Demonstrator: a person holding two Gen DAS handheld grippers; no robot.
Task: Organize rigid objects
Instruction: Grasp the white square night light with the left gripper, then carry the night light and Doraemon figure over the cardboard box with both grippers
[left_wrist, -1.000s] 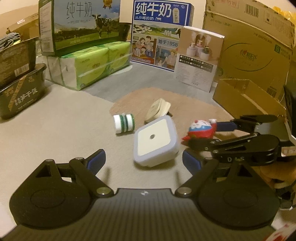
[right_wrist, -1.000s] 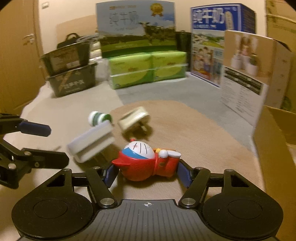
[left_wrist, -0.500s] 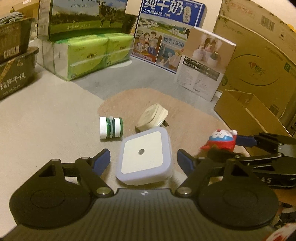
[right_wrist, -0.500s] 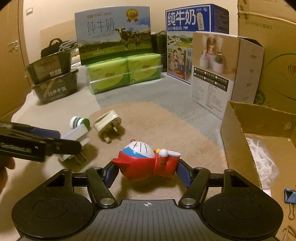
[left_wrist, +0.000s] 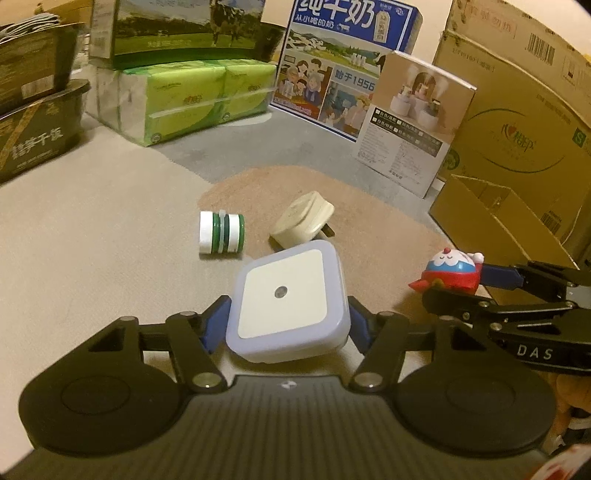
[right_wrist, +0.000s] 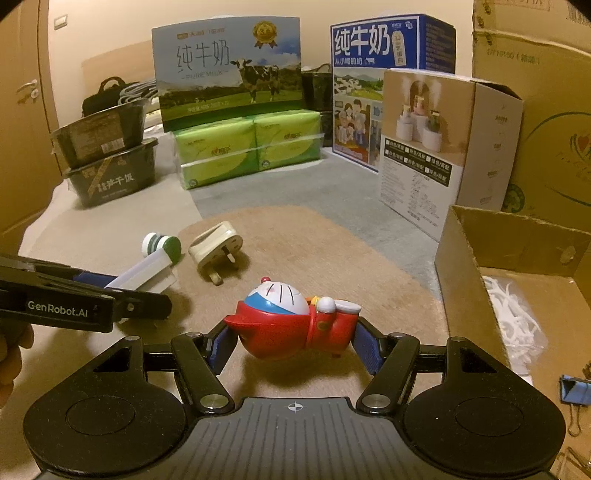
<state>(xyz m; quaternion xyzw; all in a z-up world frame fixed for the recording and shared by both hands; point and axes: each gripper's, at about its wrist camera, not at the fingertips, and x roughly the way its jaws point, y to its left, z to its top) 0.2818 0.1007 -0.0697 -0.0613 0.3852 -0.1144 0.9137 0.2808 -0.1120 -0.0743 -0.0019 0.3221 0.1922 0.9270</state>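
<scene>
Left wrist view: left gripper (left_wrist: 288, 325) is closing, blue pads right against a smooth, rounded-square plastic night light (left_wrist: 288, 306), over the beige carpet (left_wrist: 92, 229). Right gripper (right_wrist: 293, 341) is clamped on a glossy red toy figure (right_wrist: 291, 325) beside the open cardboard box (right_wrist: 465, 280).

Black claws (left_wrist: 288, 325), blue pads (right_wrist: 364, 347)

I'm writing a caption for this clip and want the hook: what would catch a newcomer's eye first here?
First the red and blue cartoon cat figurine, clamped in the right gripper near the open cardboard box. Next the square white night light with a lilac rim, between the closing pads of the left gripper. A cream wall plug and a green-and-white striped spool lie on the carpet beyond.
</scene>
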